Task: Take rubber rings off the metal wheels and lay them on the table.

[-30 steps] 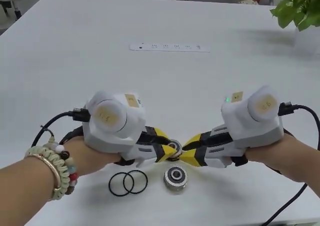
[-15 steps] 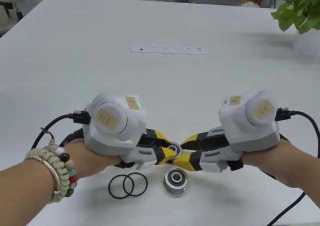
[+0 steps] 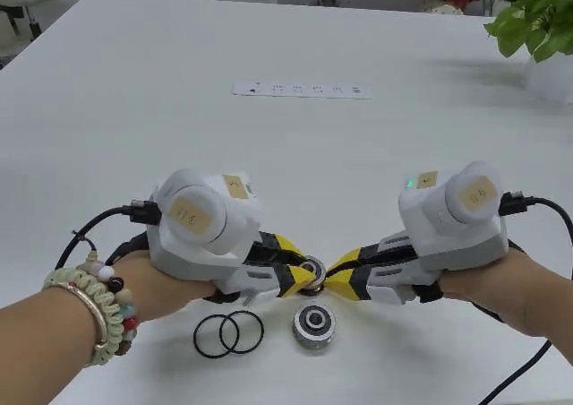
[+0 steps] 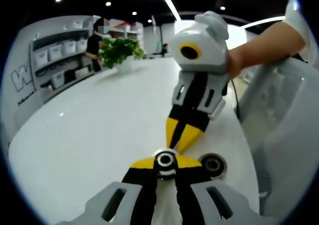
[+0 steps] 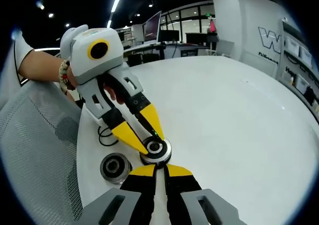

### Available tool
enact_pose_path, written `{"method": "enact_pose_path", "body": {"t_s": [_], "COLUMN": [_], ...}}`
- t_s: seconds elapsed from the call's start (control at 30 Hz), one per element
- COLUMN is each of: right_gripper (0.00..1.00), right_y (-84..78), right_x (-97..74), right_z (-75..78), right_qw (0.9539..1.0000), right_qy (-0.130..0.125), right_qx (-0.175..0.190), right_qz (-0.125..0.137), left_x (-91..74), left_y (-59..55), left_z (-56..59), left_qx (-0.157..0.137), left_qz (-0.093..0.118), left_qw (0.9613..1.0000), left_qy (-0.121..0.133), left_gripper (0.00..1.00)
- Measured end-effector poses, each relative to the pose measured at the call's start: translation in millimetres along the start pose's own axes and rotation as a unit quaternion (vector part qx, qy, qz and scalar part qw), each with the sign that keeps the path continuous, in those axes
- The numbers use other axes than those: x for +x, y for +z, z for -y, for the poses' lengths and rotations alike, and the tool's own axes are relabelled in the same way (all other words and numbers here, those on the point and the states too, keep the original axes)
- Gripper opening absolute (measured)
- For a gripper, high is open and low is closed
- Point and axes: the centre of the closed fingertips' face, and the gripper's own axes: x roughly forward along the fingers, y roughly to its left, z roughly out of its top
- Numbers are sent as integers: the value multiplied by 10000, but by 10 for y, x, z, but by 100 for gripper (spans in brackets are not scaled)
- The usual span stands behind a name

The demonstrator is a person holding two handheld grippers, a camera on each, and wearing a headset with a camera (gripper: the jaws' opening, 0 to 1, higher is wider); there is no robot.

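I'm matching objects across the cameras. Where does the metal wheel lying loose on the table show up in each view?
Head view: the loose wheel sits at bottom centre, just right of the two black rings.
Left gripper view: the loose wheel is right of centre, low.
Right gripper view: the loose wheel is left of centre, low.
Shared landmark: the held wheel, next to it in every view.

Your left gripper [image 3: 303, 276] pinches one small metal wheel [image 3: 312, 267] above the table [image 3: 269, 172]; a second wheel [image 3: 314, 323] lies flat on it nearer you, two black rubber rings [image 3: 229, 331] overlapping just left of that
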Motion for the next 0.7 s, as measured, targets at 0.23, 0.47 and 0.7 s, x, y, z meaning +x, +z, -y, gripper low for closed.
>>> {"method": "enact_pose_path", "body": {"t_s": [0.23, 0.47, 0.7], "right_gripper": [4, 0, 0], "right_y": [-17, 0, 29], "right_x": [10, 11, -70], "right_z": [17, 64, 122], "right_qw": [9995, 9993, 9944], "right_qy": [-33, -187, -200], "right_qx": [319, 317, 1040], "right_qz": [-41, -113, 21], "left_x": [0, -5, -5], "left_y": [-1, -6, -5], "left_z": [2, -3, -6], "left_qx": [-18, -3, 56], "left_qz": [3, -9, -17], "left_qw": [10000, 10000, 10000], "left_qy": [2, 15, 26], "left_gripper": [14, 14, 14]}}
